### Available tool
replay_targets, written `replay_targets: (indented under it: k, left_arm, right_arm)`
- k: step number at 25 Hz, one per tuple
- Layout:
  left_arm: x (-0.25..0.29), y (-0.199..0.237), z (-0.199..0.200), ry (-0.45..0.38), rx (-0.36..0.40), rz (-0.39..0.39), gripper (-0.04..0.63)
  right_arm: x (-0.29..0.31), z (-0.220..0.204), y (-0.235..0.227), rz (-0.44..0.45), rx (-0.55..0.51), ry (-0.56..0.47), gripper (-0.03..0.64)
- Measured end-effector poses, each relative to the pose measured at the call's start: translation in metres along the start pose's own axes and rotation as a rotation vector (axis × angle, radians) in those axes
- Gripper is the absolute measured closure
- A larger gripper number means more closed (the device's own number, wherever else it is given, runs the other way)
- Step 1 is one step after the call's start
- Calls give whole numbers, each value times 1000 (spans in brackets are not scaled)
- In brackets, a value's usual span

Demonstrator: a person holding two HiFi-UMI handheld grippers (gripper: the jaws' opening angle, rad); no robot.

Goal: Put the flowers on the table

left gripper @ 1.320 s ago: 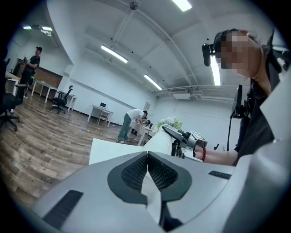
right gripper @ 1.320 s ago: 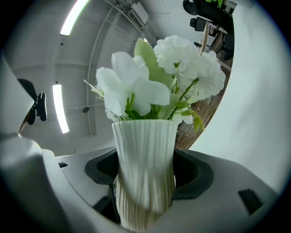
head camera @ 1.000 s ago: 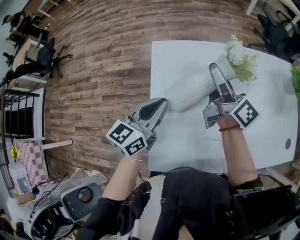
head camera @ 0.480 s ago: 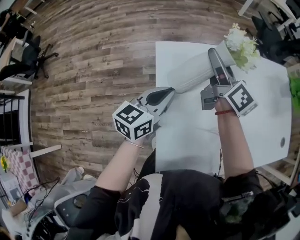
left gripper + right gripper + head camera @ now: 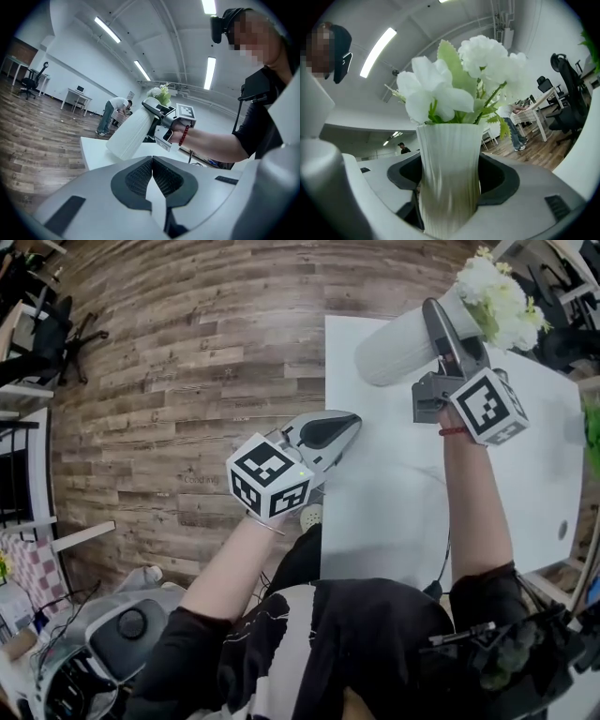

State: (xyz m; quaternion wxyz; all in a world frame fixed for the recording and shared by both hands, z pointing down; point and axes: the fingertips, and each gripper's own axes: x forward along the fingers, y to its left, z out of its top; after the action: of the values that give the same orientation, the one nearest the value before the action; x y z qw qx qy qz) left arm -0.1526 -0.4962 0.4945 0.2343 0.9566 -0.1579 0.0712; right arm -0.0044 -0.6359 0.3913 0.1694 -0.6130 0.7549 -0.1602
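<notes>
Right gripper [image 5: 436, 320] clamped on vase [image 5: 398, 345], flowers [image 5: 502, 301] at 1 o'clock. Vase is tilted, seemingly held above table [image 5: 394, 512]. Left gripper [image 5: 330, 430] is closed and empty at table's 9 o'clock edge. Still to do: upright, set down, release.

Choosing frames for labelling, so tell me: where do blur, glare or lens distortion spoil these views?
Right gripper view: the ribbed white vase is smeared with motion blur low between the jaws, while the white flowers look fairly crisp; corners go black. Left gripper view: bright ceiling strip lights bloom, heavy fisheye. Head view: sharp, evenly lit, but the wooden plank floor bows.
</notes>
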Motion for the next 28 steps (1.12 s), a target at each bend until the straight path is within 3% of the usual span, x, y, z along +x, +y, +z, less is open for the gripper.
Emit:
replay_targets:
  k: [6, 28]
  left_arm:
    - [0, 7, -2, -5, -19, -12, 580]
    - [-1, 5, -18, -30, -104, 8, 580]
  right_arm:
    - [11, -3, 11, 2, -102, 21, 279]
    - [12, -29, 42, 74, -251, 48, 279]
